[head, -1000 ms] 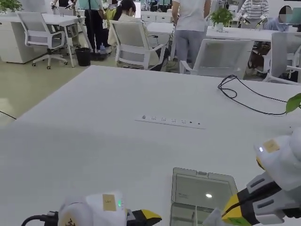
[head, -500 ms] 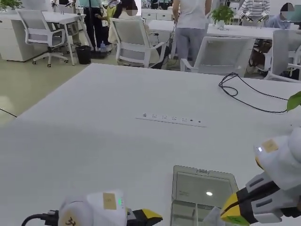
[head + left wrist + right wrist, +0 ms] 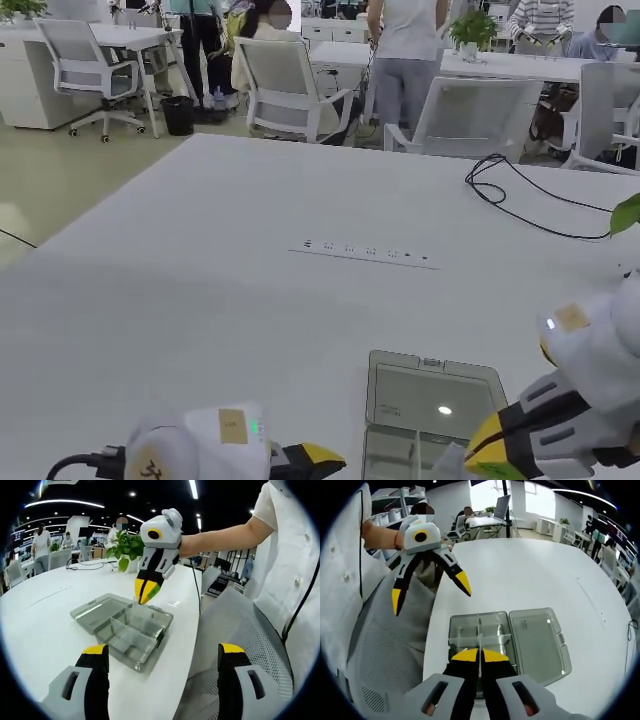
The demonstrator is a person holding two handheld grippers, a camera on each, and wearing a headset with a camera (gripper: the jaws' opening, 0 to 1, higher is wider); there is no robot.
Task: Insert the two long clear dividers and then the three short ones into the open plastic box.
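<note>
I am looking down on a wide white tabletop. The open clear plastic box lies at its near edge, low in the head view between my two tools. Its flat hinged lid is folded back onto the tabletop on the far side of the base.

My right tool has its yellow-tipped jaws pressed together on a thin clear divider. I see the divider edge-on as a fine line running forward from the tips. It hangs directly over the base of the box, roughly along the middle. I cannot tell whether its lower edge touches the floor of the box, or whether it is a long piece or a short one. Clear partitions show inside the base in the left gripper view, but I cannot count them with confidence.

My left tool has its jaws spread wide and grips nothing. It is held off the near side of the box, apart from it, over the edge of the tabletop and a grey mesh chair.

Further out on the tabletop are a looped black cable, a flush row of power sockets and a green potted plant.
</note>
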